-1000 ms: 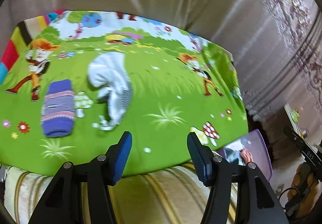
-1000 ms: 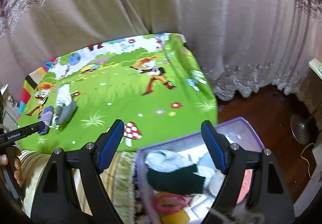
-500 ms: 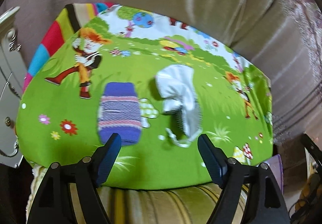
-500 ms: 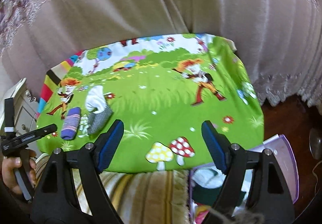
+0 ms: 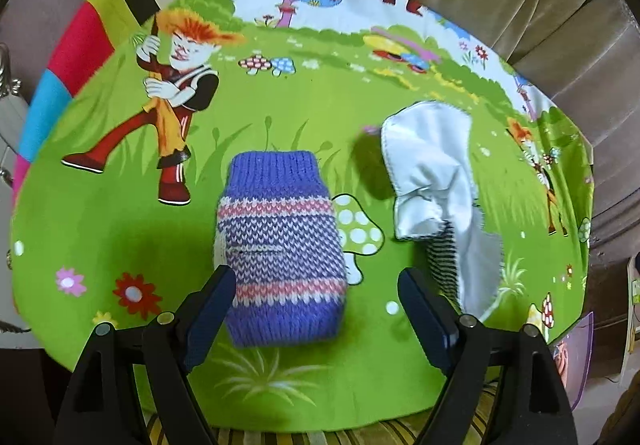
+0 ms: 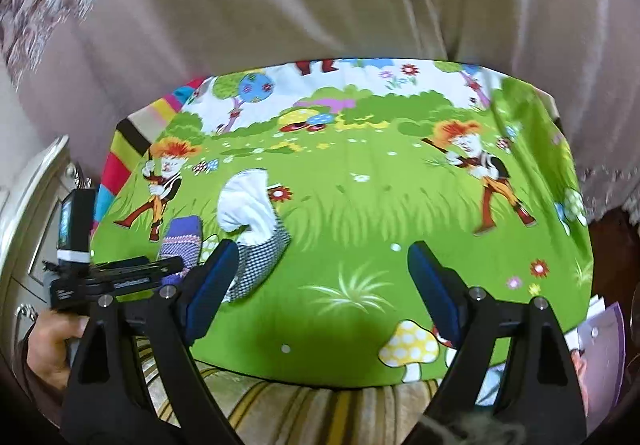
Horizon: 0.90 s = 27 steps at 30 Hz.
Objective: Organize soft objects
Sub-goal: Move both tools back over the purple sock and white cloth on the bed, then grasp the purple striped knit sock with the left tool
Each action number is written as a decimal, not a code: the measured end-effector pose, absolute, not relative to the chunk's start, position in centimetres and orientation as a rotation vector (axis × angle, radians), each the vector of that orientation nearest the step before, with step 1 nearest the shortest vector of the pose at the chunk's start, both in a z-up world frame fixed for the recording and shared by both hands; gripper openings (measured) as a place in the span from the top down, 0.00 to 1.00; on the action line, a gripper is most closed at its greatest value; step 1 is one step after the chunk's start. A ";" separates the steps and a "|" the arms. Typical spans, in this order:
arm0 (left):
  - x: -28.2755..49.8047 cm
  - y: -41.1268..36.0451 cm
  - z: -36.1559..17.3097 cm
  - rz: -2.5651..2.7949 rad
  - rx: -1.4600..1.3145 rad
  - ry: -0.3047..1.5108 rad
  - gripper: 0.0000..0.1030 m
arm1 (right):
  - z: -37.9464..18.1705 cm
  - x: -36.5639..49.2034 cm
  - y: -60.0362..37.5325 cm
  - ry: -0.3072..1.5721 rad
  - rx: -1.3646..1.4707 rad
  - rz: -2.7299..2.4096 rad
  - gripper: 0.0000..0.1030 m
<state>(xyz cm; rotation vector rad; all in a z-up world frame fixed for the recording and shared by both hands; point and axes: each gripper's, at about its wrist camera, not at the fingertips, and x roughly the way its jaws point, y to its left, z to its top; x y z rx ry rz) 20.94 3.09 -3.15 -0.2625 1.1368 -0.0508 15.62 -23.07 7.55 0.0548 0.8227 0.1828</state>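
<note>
1. One purple knit sock point(image 5: 280, 245) lies on the green cartoon sheet point(image 5: 120, 229), long axis running away from the left gripper point(image 5: 316, 309), cuff at the far end.
2. One white cloth point(image 5: 432, 181) lies just right of it.
3. Both grippers' jaws are opening, nothing gripped; right gripper point(image 6: 320, 285) hovers over bare sheet.

I'm opening my left gripper point(image 5: 316, 309) over the purple knitted sock point(image 5: 280, 245), sock lying between the jaws, white cloth point(image 5: 432, 173) lying right.

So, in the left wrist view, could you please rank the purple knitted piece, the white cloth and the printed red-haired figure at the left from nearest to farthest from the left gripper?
From the left gripper, whose jaws are opening:
1. Purple knitted piece: straight ahead, its near end between the fingers, not gripped.
2. White cloth: ahead to the right.
3. Red-haired figure: far left on the green sheet.
</note>
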 end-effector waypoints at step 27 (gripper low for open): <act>22.4 3.9 -5.8 0.016 -0.160 1.095 0.61 | -1.1 22.1 -13.3 0.968 -0.185 0.289 0.14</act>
